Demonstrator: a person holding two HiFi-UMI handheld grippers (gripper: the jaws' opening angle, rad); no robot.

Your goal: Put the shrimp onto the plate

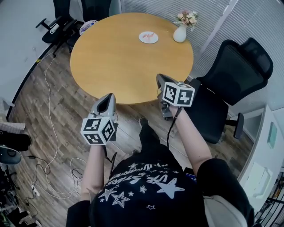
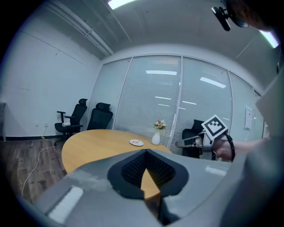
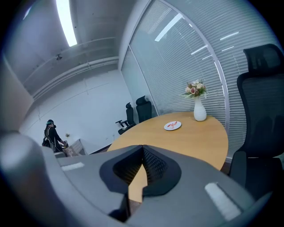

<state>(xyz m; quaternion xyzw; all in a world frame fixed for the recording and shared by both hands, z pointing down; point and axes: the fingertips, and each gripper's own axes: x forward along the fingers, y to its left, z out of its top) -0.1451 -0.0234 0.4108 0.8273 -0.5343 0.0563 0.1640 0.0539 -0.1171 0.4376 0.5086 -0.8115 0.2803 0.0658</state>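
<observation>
Though tiny in every view, reads as a pink-orange streak: shrimp [image 3: 173, 124], lying on the white plate [image 3: 179, 127], long axis slanted across the plate's middle in the right gripper view, lower left to upper right; head end and tail end too small to tell apart, likewise whether one piece or two close together. One plate only, flat on the round tabletop [image 1: 120, 62], on the side far from the person, near the far rim but inside it. Just beside the plate on the right, not touching: one white vase [image 1: 179, 33] with a small bunch of flowers, closer to the rim. From plate to near edge, a broad stretch of open wood. Off that near edge, over the wooden floor [image 1: 133, 117]: two tongs, both aimed toward the tabletop. Left tongs [image 1: 108, 95] closed tip to tip, nothing between the pads. Right tongs [image 1: 159, 79] likewise shut and empty, close to the near rim, next to a black office chair [image 1: 235, 66]. Past the far left rim, a second chair [image 1: 58, 17] and a third chair [image 1: 95, 8]. One white cable [image 1: 52, 128] loose on the floor at the left.
</observation>
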